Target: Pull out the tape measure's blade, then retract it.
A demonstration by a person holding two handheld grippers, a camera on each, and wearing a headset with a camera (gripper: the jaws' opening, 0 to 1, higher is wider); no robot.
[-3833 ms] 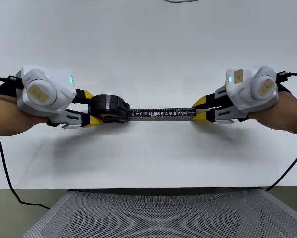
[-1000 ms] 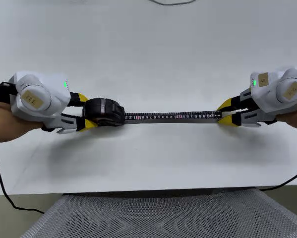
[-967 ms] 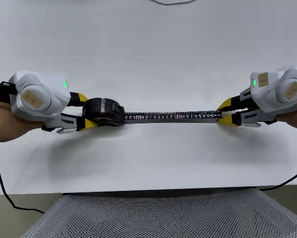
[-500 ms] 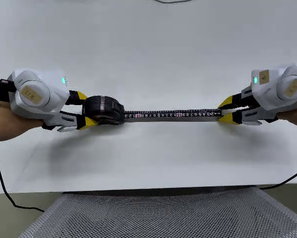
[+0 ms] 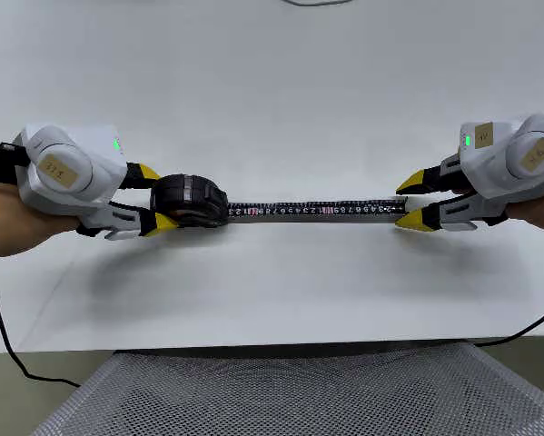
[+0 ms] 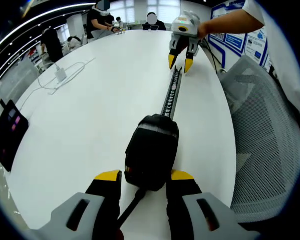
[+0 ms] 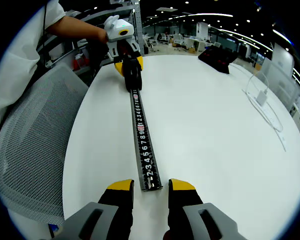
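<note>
head view | left gripper [image 5: 160, 196] pinching case [image 5: 192, 200] on counter [image 5: 281, 100] | blade [image 5: 317, 210] lies drawn out, tip untouched inside spread right gripper [image 5: 408, 202] | hold case firm, feed blade back straight, no snap

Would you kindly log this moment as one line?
left gripper: shut on tape measure case | right gripper: open | blade: extended on table

Open office, long white table [image 5: 272, 91].
We see it under strip ceiling lights [image 6: 54, 11], a grey mesh chair [image 5: 281, 391] at its near edge, blue boards [image 6: 240, 44] on one wall, a white charger cable [image 6: 61, 74] lying on top.
</note>
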